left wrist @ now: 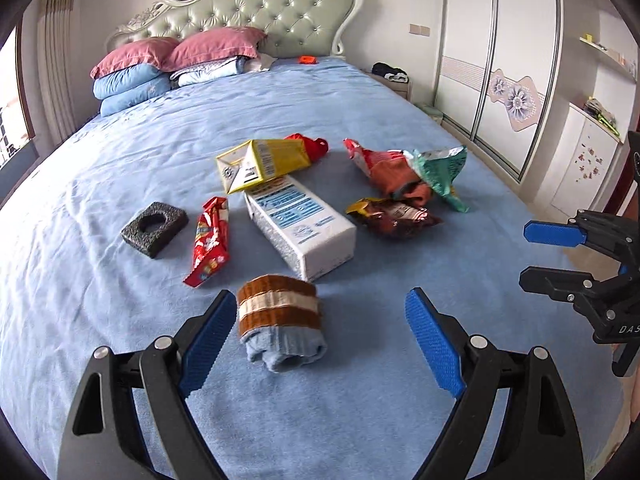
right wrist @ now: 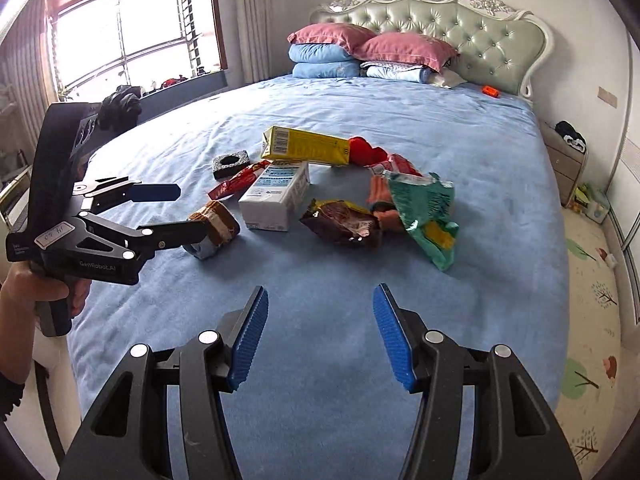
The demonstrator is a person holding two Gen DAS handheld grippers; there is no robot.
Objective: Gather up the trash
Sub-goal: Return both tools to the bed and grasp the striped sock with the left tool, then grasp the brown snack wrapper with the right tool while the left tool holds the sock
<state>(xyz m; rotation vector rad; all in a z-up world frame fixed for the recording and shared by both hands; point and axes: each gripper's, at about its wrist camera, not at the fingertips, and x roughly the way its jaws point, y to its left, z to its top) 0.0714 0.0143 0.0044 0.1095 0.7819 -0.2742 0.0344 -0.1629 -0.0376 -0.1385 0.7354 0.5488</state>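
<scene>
Left gripper (left wrist: 320,340) spread wide, rolled sock (left wrist: 280,320) between its fingers, untouched; the far finger partly hides the sock in the right view. White carton (left wrist: 300,228) just ahead, long axis pointing away (yellow carton (left wrist: 264,164) overlapping its far end). Right gripper (right wrist: 320,336) gaping, holding nothing, brown wrapper (right wrist: 344,222) well ahead.

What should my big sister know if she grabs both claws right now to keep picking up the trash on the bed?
Left claw: open, empty, a rolled sock between its fingers, not gripped.
Right claw: open, empty, over bare blue bed.
Trash in mid-bed: yellow carton leaning on white box, red wrapper, brown wrapper, green bag, grey foam block.
Done: nothing picked up as far as can be seen.
Left: all of it; no bin in view.
</scene>
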